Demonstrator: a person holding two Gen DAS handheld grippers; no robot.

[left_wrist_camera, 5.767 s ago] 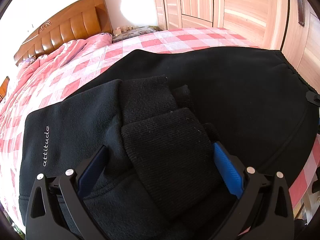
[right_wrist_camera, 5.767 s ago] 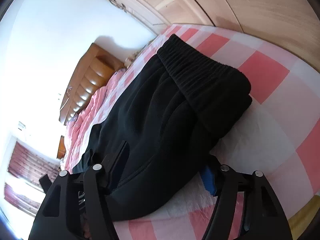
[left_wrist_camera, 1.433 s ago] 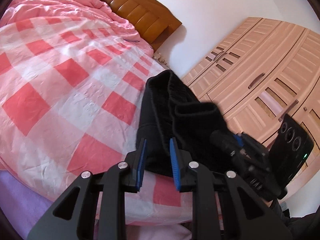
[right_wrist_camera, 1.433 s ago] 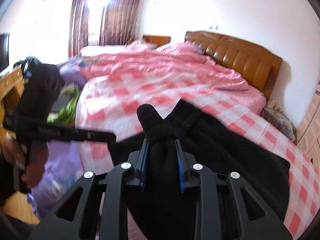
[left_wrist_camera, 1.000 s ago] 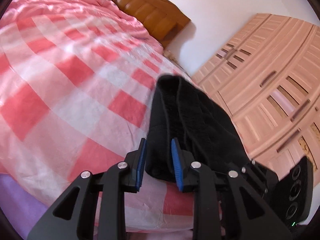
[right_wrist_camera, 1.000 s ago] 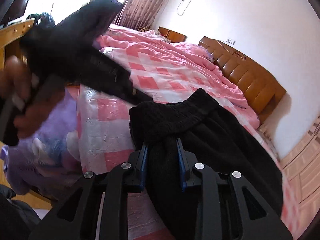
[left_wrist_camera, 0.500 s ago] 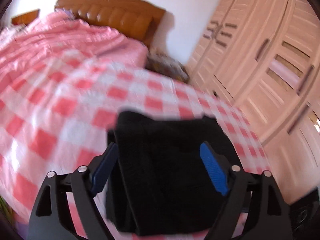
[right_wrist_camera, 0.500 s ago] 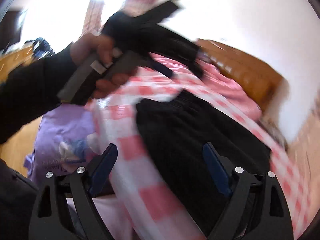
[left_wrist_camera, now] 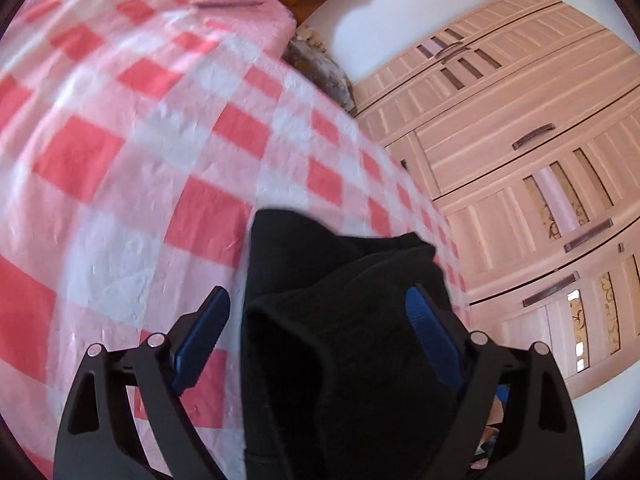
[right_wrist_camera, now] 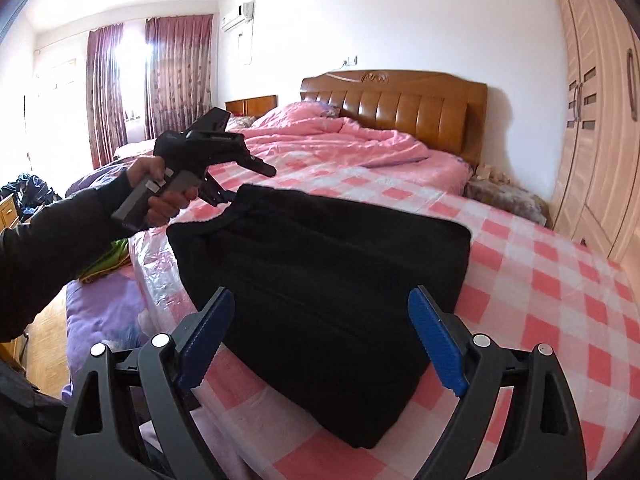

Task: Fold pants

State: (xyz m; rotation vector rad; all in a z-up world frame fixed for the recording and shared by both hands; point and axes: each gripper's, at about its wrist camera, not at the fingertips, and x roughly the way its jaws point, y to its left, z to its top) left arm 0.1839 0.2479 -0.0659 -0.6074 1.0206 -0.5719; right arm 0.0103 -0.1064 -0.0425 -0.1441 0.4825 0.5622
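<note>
The black pants (right_wrist_camera: 328, 280) lie folded into a compact rectangle on the pink checked bedspread (right_wrist_camera: 560, 312) near the bed's foot corner. My right gripper (right_wrist_camera: 320, 332) is open and empty, just in front of the bundle. My left gripper (left_wrist_camera: 316, 332) is open above one end of the pants (left_wrist_camera: 340, 340), its blue pads apart on either side of the cloth without gripping it. In the right wrist view the left gripper (right_wrist_camera: 236, 178) is held in a hand beside the bundle's far left corner.
A wooden headboard (right_wrist_camera: 400, 108) and crumpled pink quilt (right_wrist_camera: 340, 140) lie at the bed's far end. A tall wooden wardrobe (left_wrist_camera: 540, 180) stands close along the bed's right side. A purple sheet (right_wrist_camera: 104, 312) and green cloth (right_wrist_camera: 104, 264) lie at the left.
Both grippers were shut on the pants a second ago; both have opened and let go. The pants now lie folded on the bed and both grippers have drawn back slightly.
</note>
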